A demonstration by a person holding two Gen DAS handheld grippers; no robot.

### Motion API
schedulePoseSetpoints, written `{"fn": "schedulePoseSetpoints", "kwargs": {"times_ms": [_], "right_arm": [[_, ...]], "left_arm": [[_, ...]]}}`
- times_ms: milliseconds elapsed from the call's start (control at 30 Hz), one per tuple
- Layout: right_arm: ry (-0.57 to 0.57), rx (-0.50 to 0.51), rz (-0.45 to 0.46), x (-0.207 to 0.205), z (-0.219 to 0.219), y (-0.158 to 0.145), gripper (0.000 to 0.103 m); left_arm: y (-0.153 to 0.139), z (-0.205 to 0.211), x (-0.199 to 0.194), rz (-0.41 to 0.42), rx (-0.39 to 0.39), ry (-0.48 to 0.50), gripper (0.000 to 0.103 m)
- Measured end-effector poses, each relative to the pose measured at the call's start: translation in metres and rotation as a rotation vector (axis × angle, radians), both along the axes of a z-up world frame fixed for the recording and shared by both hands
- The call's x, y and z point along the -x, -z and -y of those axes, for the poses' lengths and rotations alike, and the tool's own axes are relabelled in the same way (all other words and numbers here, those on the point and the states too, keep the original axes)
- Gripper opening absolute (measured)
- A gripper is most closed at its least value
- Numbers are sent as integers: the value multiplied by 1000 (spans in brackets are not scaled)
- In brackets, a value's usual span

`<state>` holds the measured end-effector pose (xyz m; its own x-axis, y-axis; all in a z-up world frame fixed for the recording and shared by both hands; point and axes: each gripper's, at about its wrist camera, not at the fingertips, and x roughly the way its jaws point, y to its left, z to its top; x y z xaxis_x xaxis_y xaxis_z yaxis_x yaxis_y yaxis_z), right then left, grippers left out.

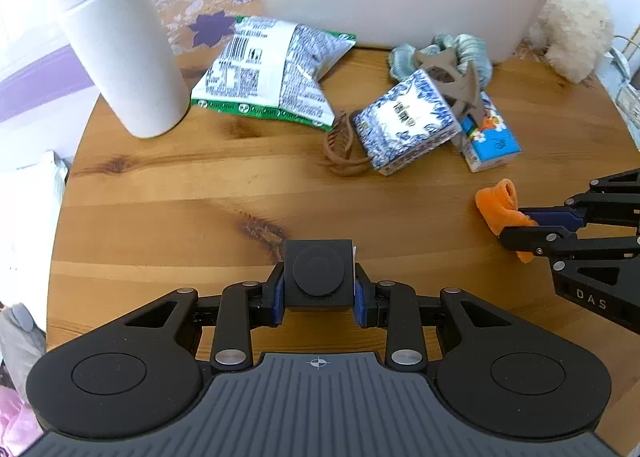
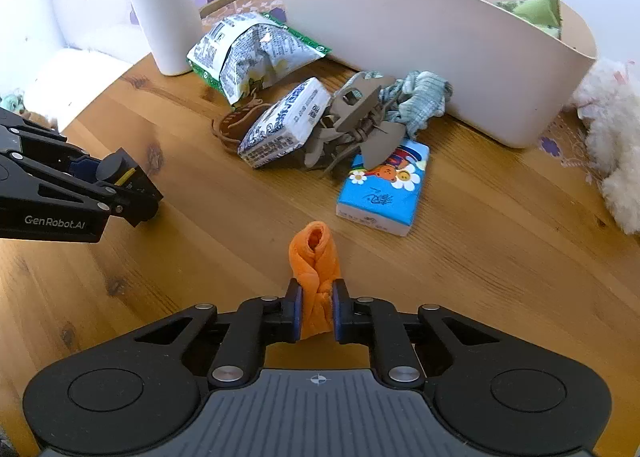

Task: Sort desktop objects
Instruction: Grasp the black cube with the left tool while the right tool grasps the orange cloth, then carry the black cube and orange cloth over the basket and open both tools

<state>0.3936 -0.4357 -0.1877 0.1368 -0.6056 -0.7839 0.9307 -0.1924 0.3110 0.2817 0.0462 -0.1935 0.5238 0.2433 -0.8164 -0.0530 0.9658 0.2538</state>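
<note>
Between the left gripper pads sits a small black cube, clamped and resting on the wooden table; to its right the right gripper is pinched shut on a rolled orange cloth whose long axis runs along the fingers, pointing toward the beige bin at the far edge. Both loads lie well short of that bin, the right hand's nearer, with a clutter of packets between; pale walls stand behind
</note>
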Motion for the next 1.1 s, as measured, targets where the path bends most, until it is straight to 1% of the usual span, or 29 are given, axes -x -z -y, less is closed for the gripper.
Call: {"fn": "schedulePoseSetpoints", "kwargs": {"times_ms": [133,333,467,667,933,1100], "right_arm": [[4,30,-15,3,-8,-11,13],[22,87,-33,18,-20,-37,13],[63,115,-37,33,-24,-50,13],[133,166,-56,58,-32,-68,13],[215,252,-114,93,-39,-101,13],[263,298,-147,114,-38,-121,14]], "left_arm": [[-10,6,2,21,-17,46,32],[-33,12,2,66,-27,108,32],[-50,12,-3,108,-30,133,32],[-81,13,-15,175,-30,149,32],[-129,26,-33,279,-79,241,32],[-153,36,-50,335,-102,299,32]]}}
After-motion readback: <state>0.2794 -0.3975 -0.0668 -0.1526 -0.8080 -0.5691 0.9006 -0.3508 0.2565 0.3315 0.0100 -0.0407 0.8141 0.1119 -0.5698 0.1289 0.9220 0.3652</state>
